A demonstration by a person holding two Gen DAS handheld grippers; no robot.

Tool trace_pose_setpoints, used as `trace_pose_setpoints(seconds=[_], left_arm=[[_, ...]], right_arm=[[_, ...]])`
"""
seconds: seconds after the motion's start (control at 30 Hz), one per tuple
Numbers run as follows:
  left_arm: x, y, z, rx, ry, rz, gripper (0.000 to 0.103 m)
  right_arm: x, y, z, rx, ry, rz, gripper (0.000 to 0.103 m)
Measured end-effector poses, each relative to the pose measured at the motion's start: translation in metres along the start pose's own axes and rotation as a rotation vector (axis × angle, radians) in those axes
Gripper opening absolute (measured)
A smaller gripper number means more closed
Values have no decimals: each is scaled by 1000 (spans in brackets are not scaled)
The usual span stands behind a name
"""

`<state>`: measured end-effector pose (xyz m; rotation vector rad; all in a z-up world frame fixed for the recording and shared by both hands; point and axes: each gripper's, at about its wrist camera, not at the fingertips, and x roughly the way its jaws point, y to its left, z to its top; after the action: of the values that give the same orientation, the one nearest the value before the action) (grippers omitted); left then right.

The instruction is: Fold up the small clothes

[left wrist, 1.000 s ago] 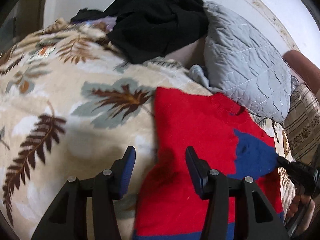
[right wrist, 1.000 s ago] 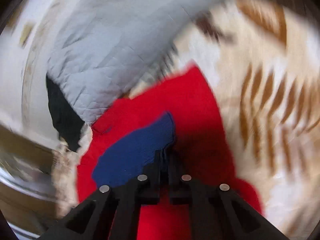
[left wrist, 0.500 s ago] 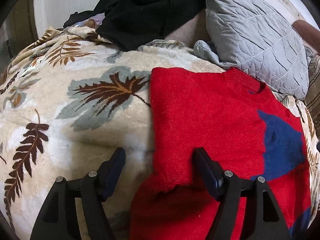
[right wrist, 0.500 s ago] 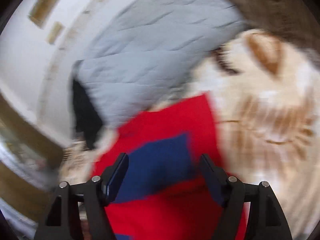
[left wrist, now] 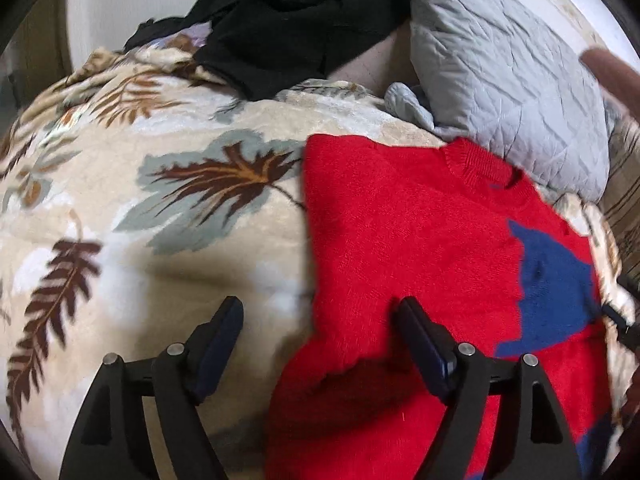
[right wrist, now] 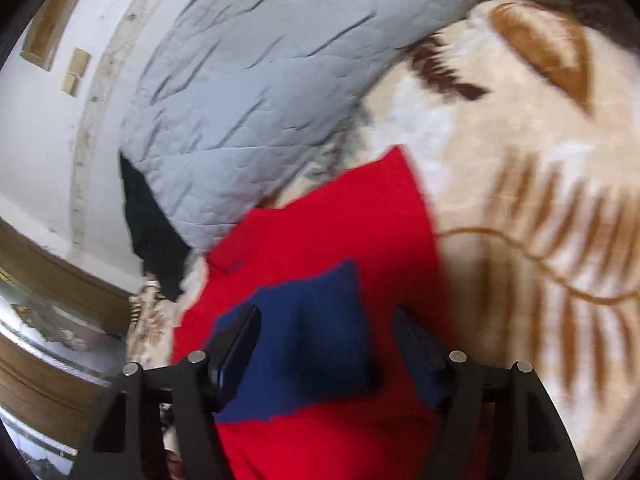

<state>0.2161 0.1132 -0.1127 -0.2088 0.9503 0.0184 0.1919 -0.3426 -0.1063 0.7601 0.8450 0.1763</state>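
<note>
Lying flat — red sweater (left wrist: pixel 408 240), collar toward grey pillow (left wrist: pixel 504 80), left tool (left wrist: pixel 320 320) opening, right tool (right wrist: pixel 328 332) closing — both empty.

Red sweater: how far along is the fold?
Done: the red sweater lies on the leaf-print blanket, its side edges straight and a blue panel turned onto the front, so the sleeves look folded in. In hand: nothing; the left tongs are opening over its edge, the right tongs easing closed above the blue panel, neither pinching cloth. Left: probably folding it across its length.
</note>
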Motion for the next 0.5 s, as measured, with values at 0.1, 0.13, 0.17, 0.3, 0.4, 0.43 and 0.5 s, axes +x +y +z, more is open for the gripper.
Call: trace_pose_setpoints(seconds=[0.1,0.13,0.17,0.3,0.4,0.43,0.5], left_arm=[[-28,7,-14,-16,-23,3,80],[-41,10,-22,-19,-28,2,80],[-49,10,-27,-23,-30,0,80],[-96,17,-71,-41,10,-64,80],[-131,32,-115,-75,37,-141,80],[-137,33,-125,-82,40,-152,80],[-152,39,-155,-106,65,-183,80]], right_arm=[[-41,3,-23,-73,-17,5,73],[-50,8,-33,-100,-9,9,73],[-49,17,-43,-120,0,14,73],[-84,17,-97,-195,65,40,75],[-111,-3,-132,-177,103,33,75],[-120,-11,-142,-164,105,29,75],[-140,-31,-161,-110,112,28,75]])
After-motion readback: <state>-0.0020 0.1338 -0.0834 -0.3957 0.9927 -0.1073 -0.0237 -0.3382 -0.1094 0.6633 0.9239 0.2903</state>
